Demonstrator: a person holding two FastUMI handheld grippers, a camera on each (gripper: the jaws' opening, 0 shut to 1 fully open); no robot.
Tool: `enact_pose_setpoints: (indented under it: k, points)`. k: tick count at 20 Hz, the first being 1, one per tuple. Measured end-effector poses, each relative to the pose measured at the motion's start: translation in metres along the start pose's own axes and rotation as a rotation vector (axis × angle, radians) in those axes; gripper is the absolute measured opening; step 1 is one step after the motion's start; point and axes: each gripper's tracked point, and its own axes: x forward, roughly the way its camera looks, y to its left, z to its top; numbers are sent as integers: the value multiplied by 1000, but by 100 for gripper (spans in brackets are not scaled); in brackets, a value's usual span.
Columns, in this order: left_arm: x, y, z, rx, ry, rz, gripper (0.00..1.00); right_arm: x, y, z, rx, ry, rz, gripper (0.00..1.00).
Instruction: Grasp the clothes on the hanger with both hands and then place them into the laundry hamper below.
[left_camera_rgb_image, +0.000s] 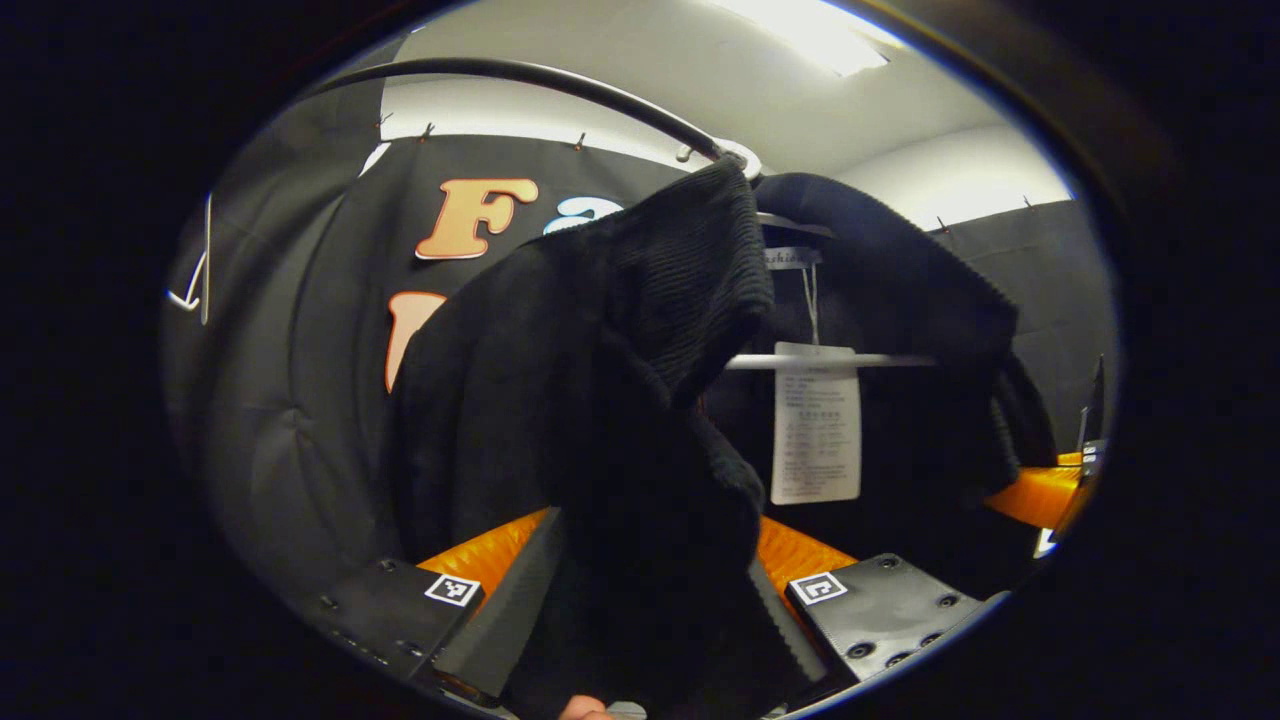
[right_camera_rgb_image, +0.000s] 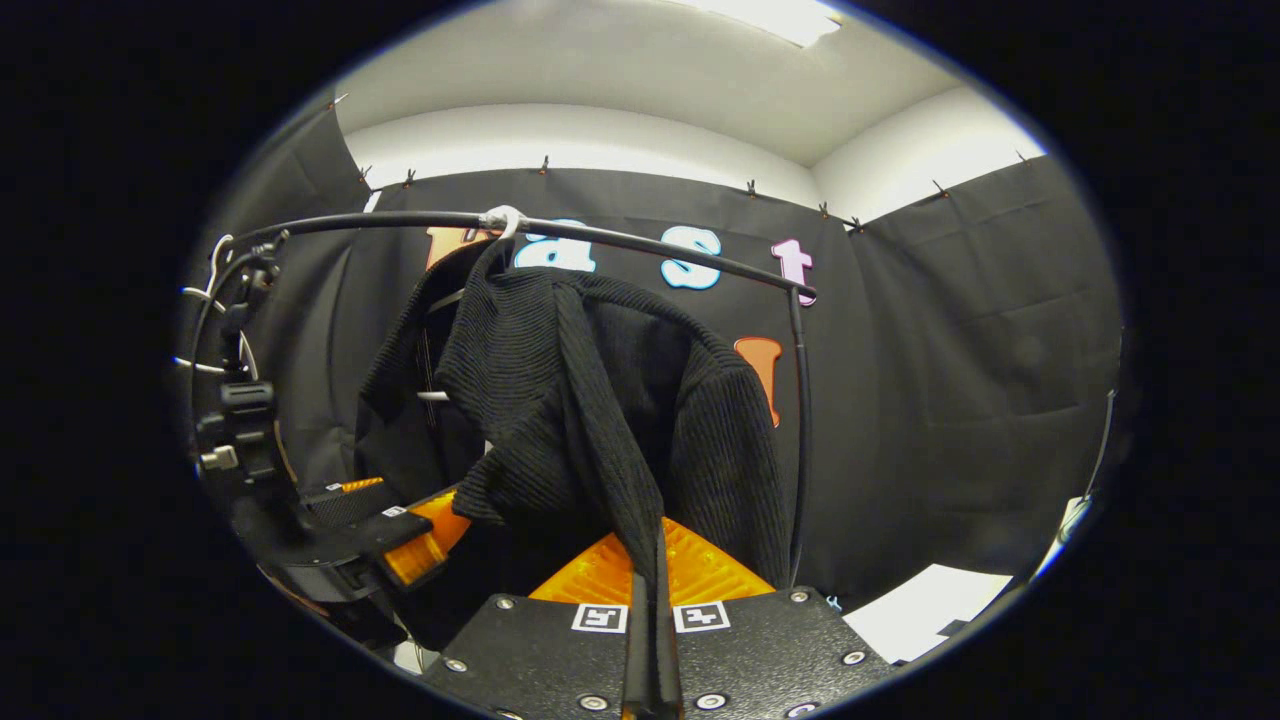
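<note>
Can't see a hamper from here, the black sweater (left_camera_rgb_image: 640, 400) blocks pretty much everything low down in the left gripper view. It hangs off a hanger (left_camera_rgb_image: 830, 361) on the black rail (right_camera_rgb_image: 640, 238), bunched up and half pulled to one side. A white care tag (left_camera_rgb_image: 816, 425) dangles inside the collar, too small to read anyway. Left claw (left_camera_rgb_image: 640, 610) sits fairly wide with a thick fold of knit stuffed between its fingers. Right claw (right_camera_rgb_image: 652, 640) is squeezed tight on a thin strip of the same sweater. Black cloth walls all around, white ceiling with a light panel (left_camera_rgb_image: 810, 30) above.
</note>
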Motion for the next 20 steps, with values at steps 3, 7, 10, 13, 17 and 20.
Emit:
enact_pose_setpoints:
  k: [3, 7, 10, 13, 17, 20]
  points:
    - [10, 26, 0, 22, -24, 57, 95, -4, -1, 4, -7, -2, 15, 3]
    - [4, 57, 4, 35, -33, 121, 71, -13, 1, 8, -21, -12, 23, 3]
    - [-7, 73, 15, 44, -43, 136, 37, -18, 6, 12, -18, -24, 37, 3]
    - [-20, 76, 25, 90, -33, 114, 15, -27, -2, 22, -17, -67, 0, 3]
    - [-29, 85, 60, 135, -107, 139, 10, -30, 1, 29, 17, -75, 22, 1]
    - [-37, 102, 96, 189, -184, 217, 10, -37, -16, 58, -43, -122, -7, 0]
